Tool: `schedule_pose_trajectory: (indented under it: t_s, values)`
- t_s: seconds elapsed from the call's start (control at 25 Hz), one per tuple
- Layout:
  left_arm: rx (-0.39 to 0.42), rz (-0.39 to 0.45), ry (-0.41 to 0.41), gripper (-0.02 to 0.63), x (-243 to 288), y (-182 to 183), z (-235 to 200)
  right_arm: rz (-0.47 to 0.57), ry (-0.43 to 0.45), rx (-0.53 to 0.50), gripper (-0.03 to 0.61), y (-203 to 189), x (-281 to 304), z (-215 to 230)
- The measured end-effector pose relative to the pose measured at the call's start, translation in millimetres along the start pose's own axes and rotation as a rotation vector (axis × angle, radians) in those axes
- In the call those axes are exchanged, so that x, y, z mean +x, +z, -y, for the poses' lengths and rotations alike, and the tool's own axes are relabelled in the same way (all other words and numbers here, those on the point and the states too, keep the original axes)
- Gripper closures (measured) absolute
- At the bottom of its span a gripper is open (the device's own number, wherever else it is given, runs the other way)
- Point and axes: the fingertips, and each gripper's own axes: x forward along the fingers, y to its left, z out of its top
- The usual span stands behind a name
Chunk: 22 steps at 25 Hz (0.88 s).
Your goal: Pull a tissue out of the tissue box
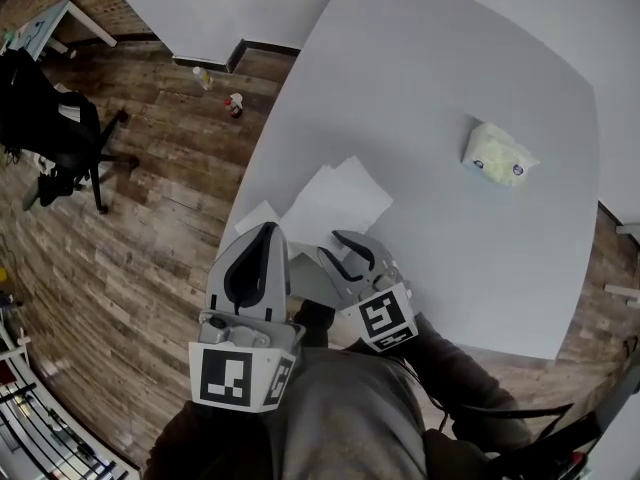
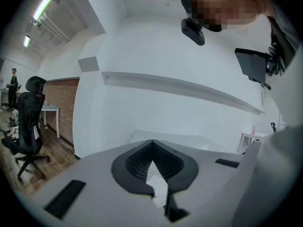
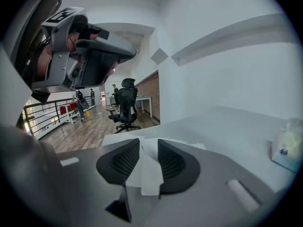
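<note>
The fingers (image 3: 177, 162) of the right gripper (image 3: 148, 143) stand apart, and a tissue (image 3: 144, 171) hangs loose between them; the pads do not press on it, so I judge it is free to fall. The left gripper (image 2: 152, 142) is closed, its fingertips meeting, and it holds nothing that I can be sure of: a white patch shows in the gap behind the tips, but I cannot tell if it is paper or the surface (image 1: 430, 78) beyond. Both grippers hover over the near edge of the surface, the left one beside the right. Just ahead of the fingers lie some loose sheets (image 1: 335, 200), flat and overlapping, near the corner. The box (image 1: 497, 155), a soft pack by its look, is well apart from them, ahead and to the right of the right gripper, with its long axis slanted across the line of reach. The right gripper is the nearer one. Between the sheets and the box the surface is bare, so there is open room for a straight reach, and the box is not close to any edge.
</note>
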Motion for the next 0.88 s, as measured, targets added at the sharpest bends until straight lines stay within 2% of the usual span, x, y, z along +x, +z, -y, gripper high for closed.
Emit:
schedule_pose_trajectory:
  t_s: [0.2, 0.36, 0.56, 0.88]
  values:
    - [0.014, 0.001, -0.068, 0.615, -1, 0, 8, -0.013, 0.040, 0.068, 0.391, -15, -10, -25]
    - [0.025, 0.015, -0.117, 0.615, -5, 4, 21, 0.007, 0.013, 0.103, 0.380, -18, -37, -40]
    - [0.051, 0.053, -0.174, 0.615, -24, 8, 66, 0.175, -0.095, 0.178, 0.382, 14, -109, -29]
    - [0.068, 0.156, -0.284, 0.615, -94, 36, 197, 0.428, -0.255, 0.245, 0.396, 93, -304, -9]
